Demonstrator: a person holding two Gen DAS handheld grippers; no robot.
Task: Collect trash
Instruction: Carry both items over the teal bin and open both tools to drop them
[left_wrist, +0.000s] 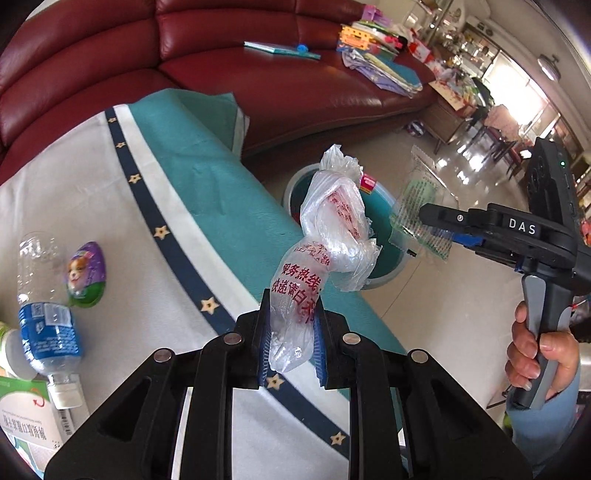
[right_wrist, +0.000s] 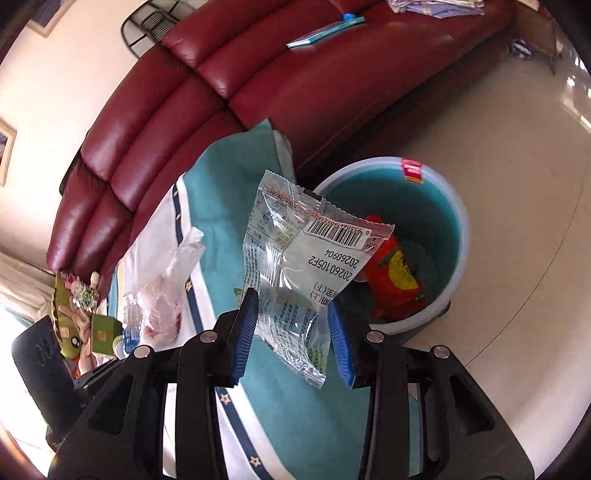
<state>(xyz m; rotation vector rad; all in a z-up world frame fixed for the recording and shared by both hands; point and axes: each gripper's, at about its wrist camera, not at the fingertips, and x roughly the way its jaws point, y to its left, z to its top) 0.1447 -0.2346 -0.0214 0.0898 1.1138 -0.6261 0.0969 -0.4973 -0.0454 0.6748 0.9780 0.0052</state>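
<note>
Left wrist view: the left gripper (left_wrist: 291, 343) is clenched on a crumpled clear plastic bag (left_wrist: 325, 240) with red print, its blue pads pressing the lower end while the rest of the bag stands up above them. Under it lies a table cloth (left_wrist: 155, 206), white with a dark star band and a teal border. On the cloth, to the left, an empty water bottle (left_wrist: 48, 295) lies on its side, just beside a purple egg-shaped package (left_wrist: 85, 275). Further, past the table edge, a teal bin (left_wrist: 388, 262) stands on the pale floor. To the right, a hand (left_wrist: 539, 356) holds the right gripper (left_wrist: 424, 218), which pinches a clear wrapper (left_wrist: 421, 210) near the bin. A red sofa (left_wrist: 221, 62) is behind.

Right wrist view: the right gripper (right_wrist: 291, 339) is grasping the clear wrapper (right_wrist: 299, 266) with a barcode between its blue pads. Just beyond, the bin (right_wrist: 443, 221) is on the floor beside the table, and a red wrapper (right_wrist: 397, 280) lies inside it. The plastic bag (right_wrist: 162, 291) shows at the left. The sofa (right_wrist: 207, 110) stands beyond.
</note>
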